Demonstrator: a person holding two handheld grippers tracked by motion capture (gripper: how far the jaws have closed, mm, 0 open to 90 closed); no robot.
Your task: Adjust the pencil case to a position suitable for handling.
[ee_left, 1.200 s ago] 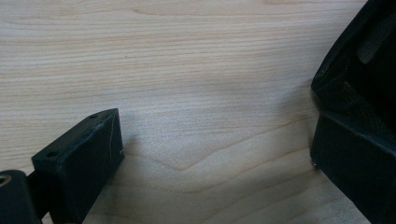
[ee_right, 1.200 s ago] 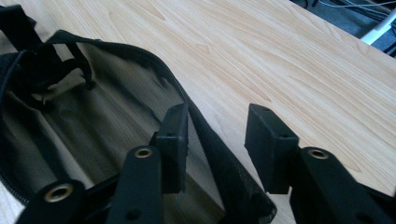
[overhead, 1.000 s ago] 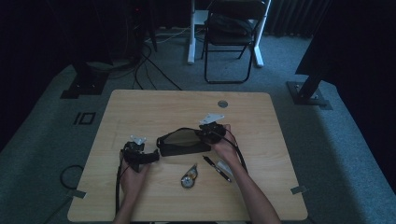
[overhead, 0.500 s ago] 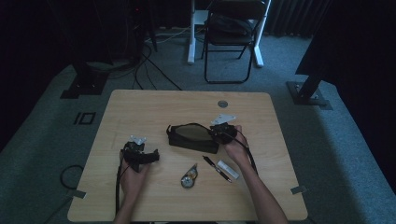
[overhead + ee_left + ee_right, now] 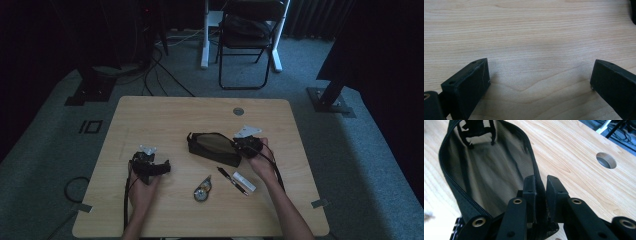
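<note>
A wooden table bears a pouch, pen, and tape.

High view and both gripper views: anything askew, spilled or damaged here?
Nothing stands out. The right claw pinches the rim of the open black mesh pouch; the left claw is open over bare table. A pen and small items lie loose.

A black mesh pouch is lying near the middle of the tabletop, its zipper gaping open, its long side running slantwise. The right tool is pinching the rim at its right end.
</note>
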